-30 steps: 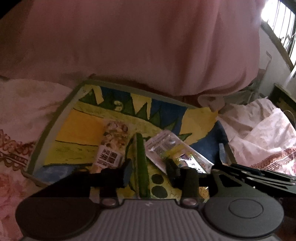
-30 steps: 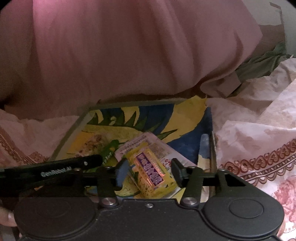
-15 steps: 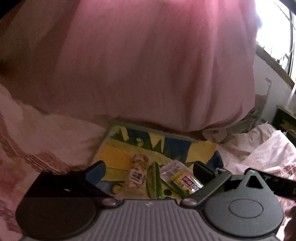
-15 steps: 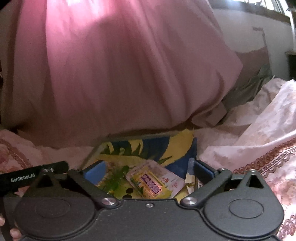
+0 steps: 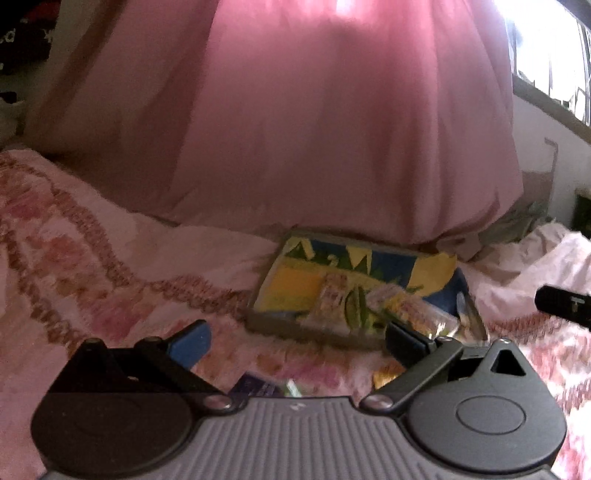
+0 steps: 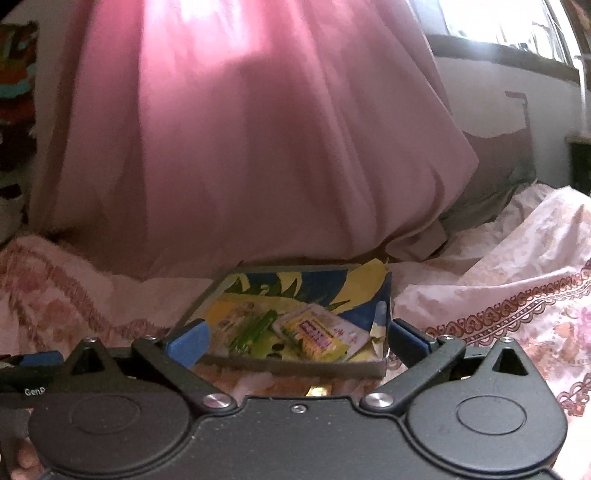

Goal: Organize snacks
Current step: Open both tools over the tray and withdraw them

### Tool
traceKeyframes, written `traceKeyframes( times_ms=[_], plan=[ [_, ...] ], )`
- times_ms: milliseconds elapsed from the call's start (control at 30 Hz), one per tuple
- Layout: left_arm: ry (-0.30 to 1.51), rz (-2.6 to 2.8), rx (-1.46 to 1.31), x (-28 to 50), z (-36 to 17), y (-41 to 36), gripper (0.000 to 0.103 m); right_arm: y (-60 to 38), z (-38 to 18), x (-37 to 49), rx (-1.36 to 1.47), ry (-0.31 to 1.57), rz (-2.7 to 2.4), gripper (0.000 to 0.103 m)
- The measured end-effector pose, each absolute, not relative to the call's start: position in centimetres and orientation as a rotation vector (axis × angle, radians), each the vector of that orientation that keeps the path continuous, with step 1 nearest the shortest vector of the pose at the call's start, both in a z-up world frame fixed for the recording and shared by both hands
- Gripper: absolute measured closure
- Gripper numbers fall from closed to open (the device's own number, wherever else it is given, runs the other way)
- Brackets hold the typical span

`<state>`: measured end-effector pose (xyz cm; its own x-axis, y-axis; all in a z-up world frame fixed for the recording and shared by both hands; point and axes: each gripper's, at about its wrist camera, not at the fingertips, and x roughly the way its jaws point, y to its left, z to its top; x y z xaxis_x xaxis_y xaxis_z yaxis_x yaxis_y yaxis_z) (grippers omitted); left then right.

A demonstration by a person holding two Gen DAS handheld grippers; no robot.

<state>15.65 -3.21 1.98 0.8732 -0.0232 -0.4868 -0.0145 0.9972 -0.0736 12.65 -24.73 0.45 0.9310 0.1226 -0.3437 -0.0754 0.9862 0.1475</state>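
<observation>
A shallow cardboard box (image 6: 291,363) with a yellow, blue and green printed lining lies on the bed. In it lie a yellow packet with a purple label (image 6: 317,338), a green packet (image 6: 255,330) and a pale nut-printed packet (image 5: 332,295). My right gripper (image 6: 295,341) hangs open just short of the box's near wall, nothing between its fingers. My left gripper (image 5: 299,341) is open too, farther back and left of the box (image 5: 284,321). More small packets (image 5: 258,386) lie on the bedspread right under the left gripper, blurred.
A big pink cloth (image 5: 332,129) hangs behind the box. Floral pink bedspread (image 5: 92,258) spreads on all sides, bunched at the right (image 6: 517,277). A bright window (image 6: 498,26) is at the upper right. The other gripper's tip (image 5: 561,304) shows at the right edge.
Both grippers let go and opened wide, then pulled back and up from the box. The yellow packet and the other snacks stay in the box, now smaller in both views.
</observation>
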Motion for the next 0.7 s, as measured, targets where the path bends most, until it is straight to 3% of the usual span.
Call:
traceKeyframes(
  times_ms=[700],
  plan=[
    [0.654, 0.107, -0.086, 6.6, -0.4, -1.2, 0.000, -20.6, -3.6, 6.1, 0.078, 0.535, 0.161, 0.001]
  ],
)
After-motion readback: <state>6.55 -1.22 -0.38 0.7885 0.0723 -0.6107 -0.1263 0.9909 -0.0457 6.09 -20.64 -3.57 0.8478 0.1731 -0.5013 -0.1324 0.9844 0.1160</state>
